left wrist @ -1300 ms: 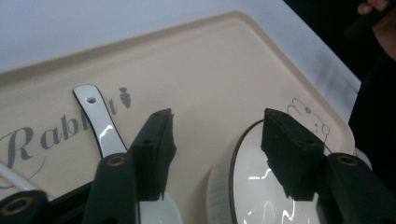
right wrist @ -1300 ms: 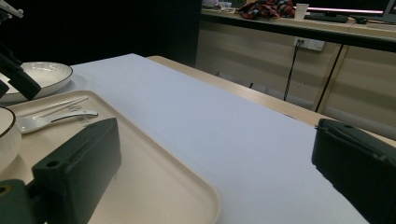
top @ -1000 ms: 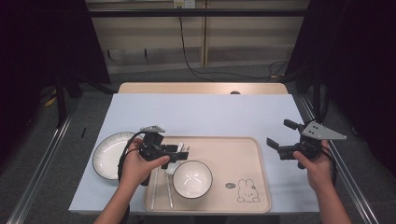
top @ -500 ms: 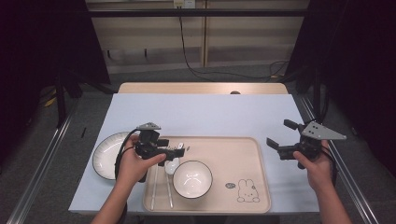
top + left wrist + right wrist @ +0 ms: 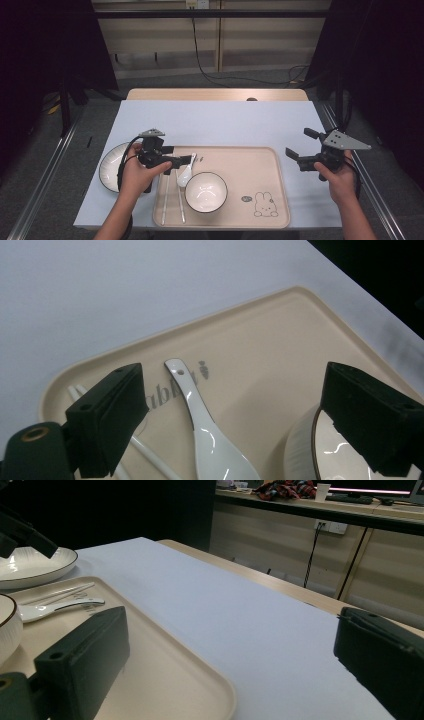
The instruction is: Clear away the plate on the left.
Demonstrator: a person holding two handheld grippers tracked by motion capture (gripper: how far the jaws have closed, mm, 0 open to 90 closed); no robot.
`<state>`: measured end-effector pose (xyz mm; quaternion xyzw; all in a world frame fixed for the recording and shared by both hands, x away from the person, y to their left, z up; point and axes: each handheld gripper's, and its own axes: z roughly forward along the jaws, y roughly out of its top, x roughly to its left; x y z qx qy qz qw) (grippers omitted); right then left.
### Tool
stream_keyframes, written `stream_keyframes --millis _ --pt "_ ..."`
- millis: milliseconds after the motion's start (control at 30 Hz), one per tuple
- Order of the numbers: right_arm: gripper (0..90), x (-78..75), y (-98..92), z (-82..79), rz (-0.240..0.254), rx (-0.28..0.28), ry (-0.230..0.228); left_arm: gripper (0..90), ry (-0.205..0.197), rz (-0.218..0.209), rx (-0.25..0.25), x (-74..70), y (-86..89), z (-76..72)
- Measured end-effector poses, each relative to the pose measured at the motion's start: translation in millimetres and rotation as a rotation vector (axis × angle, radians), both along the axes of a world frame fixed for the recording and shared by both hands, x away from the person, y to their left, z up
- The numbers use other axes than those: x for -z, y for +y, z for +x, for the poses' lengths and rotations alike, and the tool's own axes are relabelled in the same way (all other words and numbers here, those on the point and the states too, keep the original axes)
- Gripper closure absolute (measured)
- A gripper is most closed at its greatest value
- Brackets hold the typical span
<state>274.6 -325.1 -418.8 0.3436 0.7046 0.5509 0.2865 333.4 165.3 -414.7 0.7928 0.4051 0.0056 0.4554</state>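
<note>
A white ceramic spoon (image 5: 210, 440) lies on the beige tray (image 5: 260, 355), its handle pointing at the printed lettering. My left gripper (image 5: 232, 385) hovers just above it. Its jaws have just been opening; they stand wide on either side of the spoon and do not touch it. From above, the left gripper (image 5: 184, 162) sits at the tray's (image 5: 250, 172) left end, over the spoon (image 5: 185, 174) and beside the white bowl (image 5: 206, 192). My right gripper (image 5: 297, 141) is held open to the right of the tray, nothing between its jaws (image 5: 230, 645).
A white plate (image 5: 110, 162) rests on the pale blue table left of the tray. Two white chopsticks (image 5: 165, 200) lie along the tray's left side. A rabbit print marks the tray's near right corner. The bowl's rim (image 5: 305, 450) is close under the left gripper's right jaw.
The left gripper has drawn back a little to the left and its jaws have spread. The spoon now lies in plain sight on the tray. The right gripper has not moved.
</note>
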Motion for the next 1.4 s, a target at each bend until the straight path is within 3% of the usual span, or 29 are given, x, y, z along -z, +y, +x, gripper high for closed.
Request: stream_keyframes --millis 200,667,767,1033,1400 --pt "0.9 0.4 -0.1 0.6 -0.003 -0.005 -0.004 10.8 -0.012 0.011 -0.028 -1.0 6.6 1.8" --pt "0.9 0.8 0.2 1.1 -0.003 -0.006 -0.004 10.4 -0.019 -0.009 -0.070 -2.3 21.5 5.0" --pt "0.9 0.7 -0.2 1.3 -0.001 -0.013 -0.003 10.3 -0.025 0.005 -0.077 -2.1 25.6 5.6" --pt "0.9 0.6 -0.5 1.2 0.004 -0.008 -0.002 10.1 -0.030 -0.017 -0.115 -0.7 36.2 7.3" --pt "0.9 -0.1 -1.2 0.8 0.001 -0.008 -0.001 10.1 -0.042 0.008 -0.148 -1.5 50.3 8.1"
